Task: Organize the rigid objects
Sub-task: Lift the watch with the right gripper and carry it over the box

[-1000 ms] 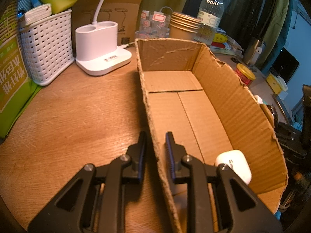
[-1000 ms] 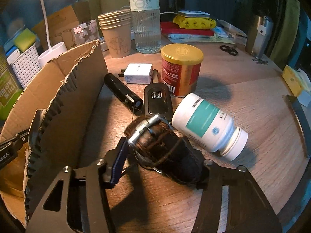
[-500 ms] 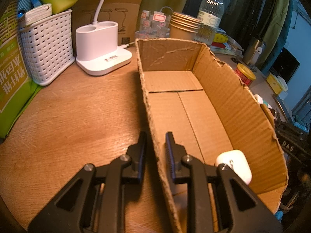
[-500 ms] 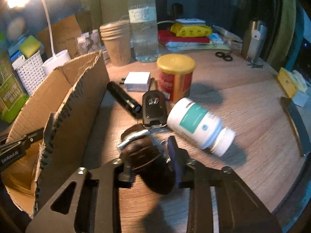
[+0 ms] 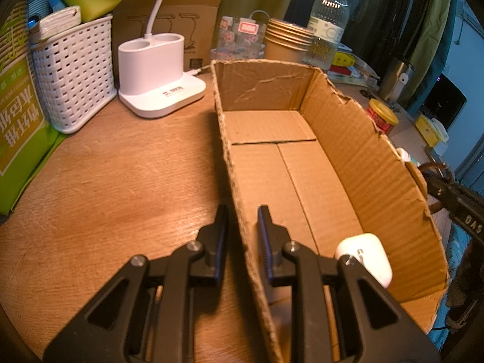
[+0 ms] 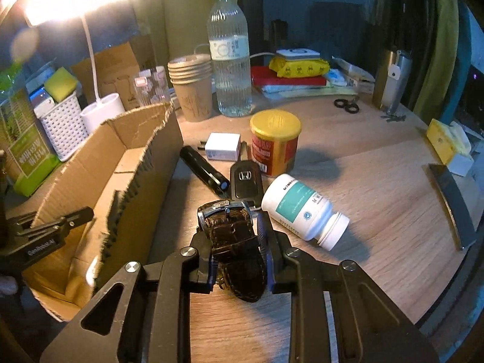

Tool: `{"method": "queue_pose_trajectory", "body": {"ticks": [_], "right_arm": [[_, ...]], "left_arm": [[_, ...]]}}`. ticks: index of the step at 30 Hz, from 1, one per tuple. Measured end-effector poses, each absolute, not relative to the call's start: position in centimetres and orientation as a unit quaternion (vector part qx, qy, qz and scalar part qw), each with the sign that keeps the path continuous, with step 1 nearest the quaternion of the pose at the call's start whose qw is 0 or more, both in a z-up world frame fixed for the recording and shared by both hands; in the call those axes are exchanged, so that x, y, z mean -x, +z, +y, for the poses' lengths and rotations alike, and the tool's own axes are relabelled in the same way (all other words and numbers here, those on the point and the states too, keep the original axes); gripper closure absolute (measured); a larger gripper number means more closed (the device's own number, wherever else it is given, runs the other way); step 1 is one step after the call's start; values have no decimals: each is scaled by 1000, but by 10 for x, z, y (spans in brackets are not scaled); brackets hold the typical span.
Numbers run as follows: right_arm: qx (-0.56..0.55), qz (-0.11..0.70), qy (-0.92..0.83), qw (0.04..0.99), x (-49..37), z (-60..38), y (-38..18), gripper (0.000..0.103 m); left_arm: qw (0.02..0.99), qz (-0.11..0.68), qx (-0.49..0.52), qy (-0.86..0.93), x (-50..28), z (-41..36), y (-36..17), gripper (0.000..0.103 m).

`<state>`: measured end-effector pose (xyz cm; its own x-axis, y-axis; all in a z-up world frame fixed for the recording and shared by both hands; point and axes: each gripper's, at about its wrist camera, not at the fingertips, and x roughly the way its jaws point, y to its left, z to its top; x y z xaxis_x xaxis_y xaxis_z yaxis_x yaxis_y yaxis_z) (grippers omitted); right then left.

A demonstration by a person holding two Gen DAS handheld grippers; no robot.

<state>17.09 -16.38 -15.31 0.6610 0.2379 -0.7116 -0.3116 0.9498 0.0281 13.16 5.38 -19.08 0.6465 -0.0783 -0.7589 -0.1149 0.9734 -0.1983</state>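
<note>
My left claw (image 5: 242,227) straddles the box's (image 5: 357,163) near wall, one finger outside on the table (image 5: 115,181) and one inside; the fingers stand close together with the cardboard edge between them, pinching it or nearly so, though I cannot tell whether both pads press it. Inside the box, at its near end just beside my inner finger, lies a white earbud case (image 5: 367,257); the rest of the box floor is bare cardboard. My right claw (image 6: 234,233) is closed down on a watch (image 6: 234,236) with a dark brown leather strap, both fingers pressing its sides, the metal case pointing away from me; whether it is off the table I cannot tell. Just beyond the watch lie a car key (image 6: 244,180) and a black torch (image 6: 204,169), side by side, with a white charger (image 6: 223,150) behind them. A white pill bottle (image 6: 302,208) lies on its side just right of the watch, and a red tin (image 6: 275,146) with a yellow lid stands upright behind the key. The box sits to the left of all these.
</note>
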Motion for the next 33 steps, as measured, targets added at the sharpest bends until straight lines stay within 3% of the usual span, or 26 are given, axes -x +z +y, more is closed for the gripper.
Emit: {"method": "queue_pose_trajectory", "body": {"ticks": [19, 33], "right_arm": [[58, 326, 193, 924, -154, -141, -92, 78], [85, 326, 249, 908, -153, -92, -91, 78]], "left_arm": [[900, 420, 115, 10, -132, 54, -191, 82], [900, 420, 115, 10, -132, 54, -191, 82]]}}
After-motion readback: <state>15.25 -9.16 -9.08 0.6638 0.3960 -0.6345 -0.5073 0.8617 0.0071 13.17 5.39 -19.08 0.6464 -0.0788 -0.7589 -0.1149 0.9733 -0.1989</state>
